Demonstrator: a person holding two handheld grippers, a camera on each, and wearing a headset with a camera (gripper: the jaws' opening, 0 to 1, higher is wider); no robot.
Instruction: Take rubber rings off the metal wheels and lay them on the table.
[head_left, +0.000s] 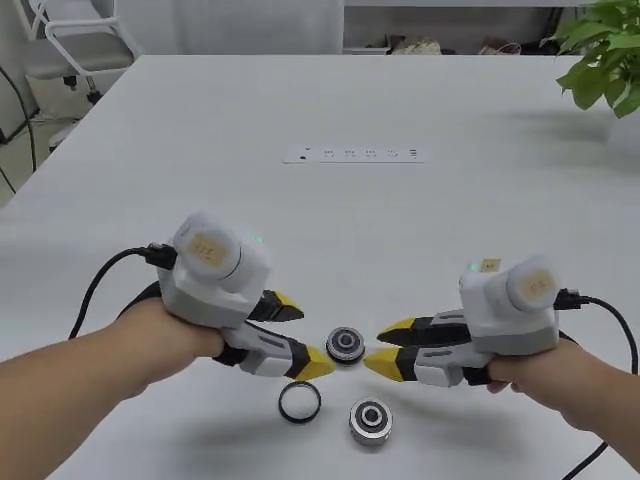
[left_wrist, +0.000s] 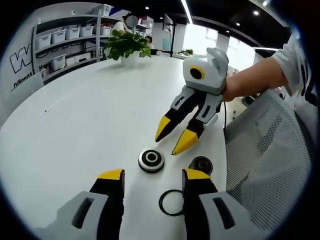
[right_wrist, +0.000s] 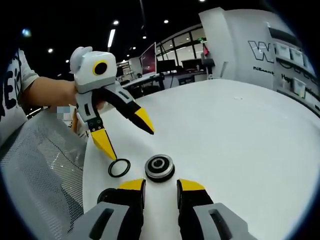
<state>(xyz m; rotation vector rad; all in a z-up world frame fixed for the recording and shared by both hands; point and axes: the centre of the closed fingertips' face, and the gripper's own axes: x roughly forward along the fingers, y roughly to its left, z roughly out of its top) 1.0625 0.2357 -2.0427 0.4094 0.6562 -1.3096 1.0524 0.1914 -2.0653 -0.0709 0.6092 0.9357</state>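
A thin black rubber ring (head_left: 299, 402) is seen lying flat and loose on the smooth white tabletop (head_left: 420, 230). A round, dark-rimmed metal wheel (head_left: 345, 343) is flanked by the yellow-tipped left gripper (head_left: 312, 340) and right gripper (head_left: 378, 347), whose jaws are spread and empty. A second wheel (head_left: 371, 420), shiny-rimmed, is set near the ring.

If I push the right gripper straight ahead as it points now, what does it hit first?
Most likely the wheel, lying just ahead of the right gripper, between its open jaws; the left gripper is beyond.
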